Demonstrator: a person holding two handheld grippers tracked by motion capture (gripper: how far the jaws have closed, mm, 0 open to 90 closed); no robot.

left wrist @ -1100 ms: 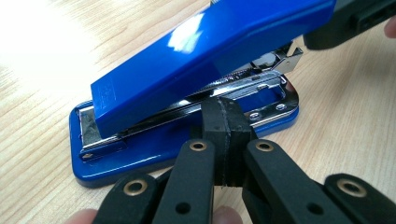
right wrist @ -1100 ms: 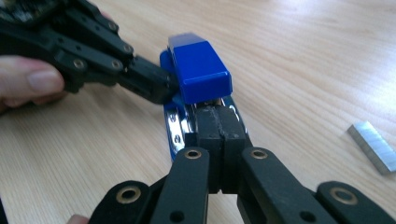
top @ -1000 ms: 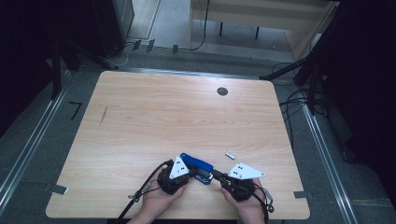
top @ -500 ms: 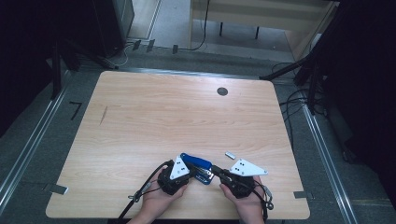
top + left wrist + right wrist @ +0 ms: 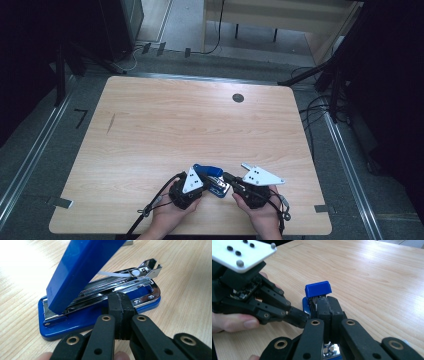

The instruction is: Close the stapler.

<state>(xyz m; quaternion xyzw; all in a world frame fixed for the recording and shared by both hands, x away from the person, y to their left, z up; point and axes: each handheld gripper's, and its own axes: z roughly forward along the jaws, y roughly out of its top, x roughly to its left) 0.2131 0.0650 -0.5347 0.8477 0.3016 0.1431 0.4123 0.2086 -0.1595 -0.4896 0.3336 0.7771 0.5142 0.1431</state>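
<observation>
A blue stapler (image 5: 212, 179) lies near the table's (image 5: 165, 130) near edge, a little right of centre, its blue top cover swung up off the chrome magazine. The left gripper (image 5: 199, 184) comes at it from the left — its jaws are clenched together, tips against the stapler's side at the chrome rail, nothing between them. The right gripper (image 5: 231, 179) comes from the right — its jaws likewise pressed closed, their tips at the stapler's near end, just under the raised cover. The two grippers nearly meet over the stapler.
</observation>
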